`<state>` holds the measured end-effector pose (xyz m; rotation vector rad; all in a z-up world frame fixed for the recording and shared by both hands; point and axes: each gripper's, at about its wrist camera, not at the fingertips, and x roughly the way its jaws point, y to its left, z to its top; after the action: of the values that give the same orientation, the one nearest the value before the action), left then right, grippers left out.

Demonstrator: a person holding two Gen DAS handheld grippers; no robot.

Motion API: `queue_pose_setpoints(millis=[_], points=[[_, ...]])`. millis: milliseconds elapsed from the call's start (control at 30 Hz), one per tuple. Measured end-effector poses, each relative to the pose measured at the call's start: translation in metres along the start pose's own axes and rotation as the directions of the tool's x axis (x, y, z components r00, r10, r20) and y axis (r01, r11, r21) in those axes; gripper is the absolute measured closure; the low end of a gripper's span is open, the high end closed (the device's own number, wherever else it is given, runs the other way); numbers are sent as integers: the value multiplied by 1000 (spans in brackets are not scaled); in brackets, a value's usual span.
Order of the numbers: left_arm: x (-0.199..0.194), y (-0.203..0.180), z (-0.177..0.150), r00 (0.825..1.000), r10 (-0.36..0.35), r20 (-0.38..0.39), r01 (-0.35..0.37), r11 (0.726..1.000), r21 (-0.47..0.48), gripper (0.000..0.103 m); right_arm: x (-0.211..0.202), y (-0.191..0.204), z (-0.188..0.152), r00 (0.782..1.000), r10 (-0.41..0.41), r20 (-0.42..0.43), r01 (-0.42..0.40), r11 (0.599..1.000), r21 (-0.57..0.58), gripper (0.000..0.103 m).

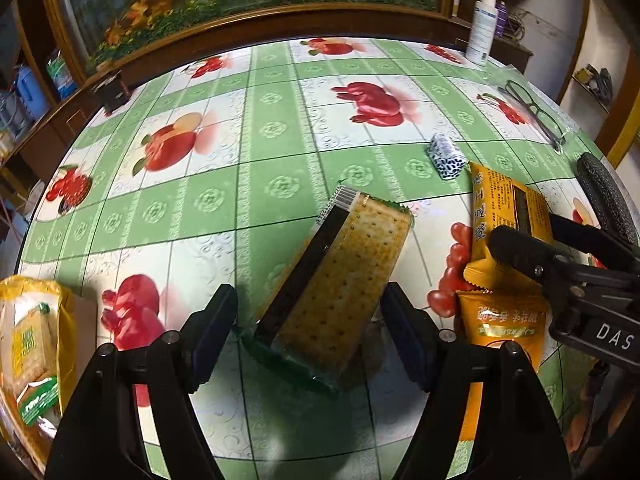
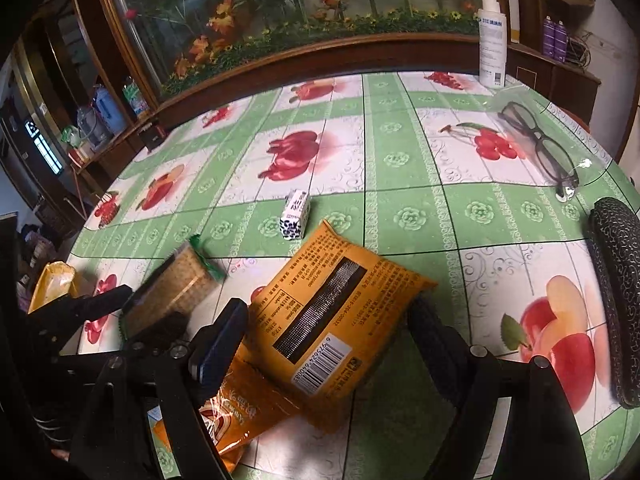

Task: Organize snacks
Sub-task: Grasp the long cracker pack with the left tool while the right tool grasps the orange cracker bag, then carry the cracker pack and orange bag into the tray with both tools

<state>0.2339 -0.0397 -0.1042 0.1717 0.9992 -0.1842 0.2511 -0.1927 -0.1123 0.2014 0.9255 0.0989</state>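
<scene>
Both tools straddle a snack each — left tool (image 1: 308, 320) around the cracker pack (image 1: 344, 276), right tool (image 2: 332, 332) around the orange packet (image 2: 340, 316) — pads apart, apparently lining up grabs.

The left gripper (image 1: 308, 336) stands with jaws spread around a cracker pack (image 1: 344, 276) on the table (image 1: 240, 184), pads apart from it. Beside it the right gripper (image 1: 516, 248) straddles an orange snack packet (image 1: 504, 208).

Fruit-patterned table (image 1: 248, 152) before a wood-framed floral cabinet (image 2: 280, 12).
</scene>
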Motion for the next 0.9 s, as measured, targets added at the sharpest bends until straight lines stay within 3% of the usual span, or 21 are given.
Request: queue_pose_setpoints(millis=[433,633,767,900], points=[[2,7,2,1000,-9,-6,8,999,-51,29,16,16,14,995,-84,-50,88,992,94,13],[5,11,6,1000,-18,-14,17,999,-52,29,26,31,13,986,-159,-44,158,987,-29,15],[7,4,10,1000,-15,-3,15,1000,3,29,22,22,12,984,-174,-39,171,983,-65,28],[10,7,12,998,-55,-7,54,998,-26,29,18,17,8,985,-170,-20,167,980,-109,30]])
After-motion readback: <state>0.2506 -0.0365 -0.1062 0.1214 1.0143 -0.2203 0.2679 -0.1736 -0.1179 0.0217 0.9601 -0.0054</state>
